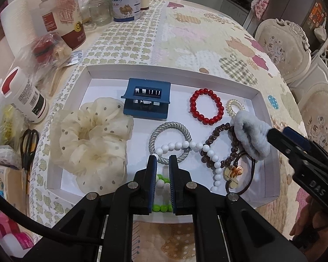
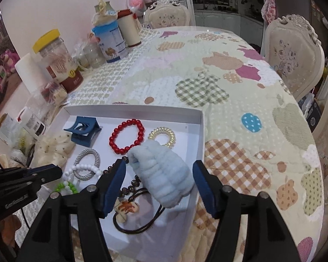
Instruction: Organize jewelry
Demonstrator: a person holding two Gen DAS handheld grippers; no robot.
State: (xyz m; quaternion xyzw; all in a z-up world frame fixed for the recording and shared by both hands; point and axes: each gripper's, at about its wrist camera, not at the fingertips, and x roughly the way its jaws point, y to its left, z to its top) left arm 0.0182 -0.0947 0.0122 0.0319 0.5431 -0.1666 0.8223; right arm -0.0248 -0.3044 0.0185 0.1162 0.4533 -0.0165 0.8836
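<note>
A white tray (image 1: 170,69) (image 2: 131,110) on the quilted table holds a blue claw clip (image 1: 146,99), a cream scrunchie (image 1: 91,139), a red bead bracelet (image 1: 207,91), a grey hair tie (image 1: 164,126), a brown bead bracelet (image 1: 216,131) and a white bead strand (image 1: 216,166). My right gripper (image 2: 159,163) stands open around a pale blue fluffy scrunchie (image 2: 164,174) that rests at the tray's right side; neither pad presses it. My left gripper (image 1: 163,159) is shut over the tray's near edge. Green and white beads (image 1: 161,180) show through the slit between its fingers.
Jars, a blue-lidded can (image 1: 125,0), a paper roll and plastic bags crowd the table's back left. Scissors (image 1: 28,146) lie left of the tray. A clear coil hair tie (image 2: 155,131) and a dark elastic with an amber charm (image 2: 125,207) also lie in the tray. Carved chairs (image 2: 293,50) stand at the right.
</note>
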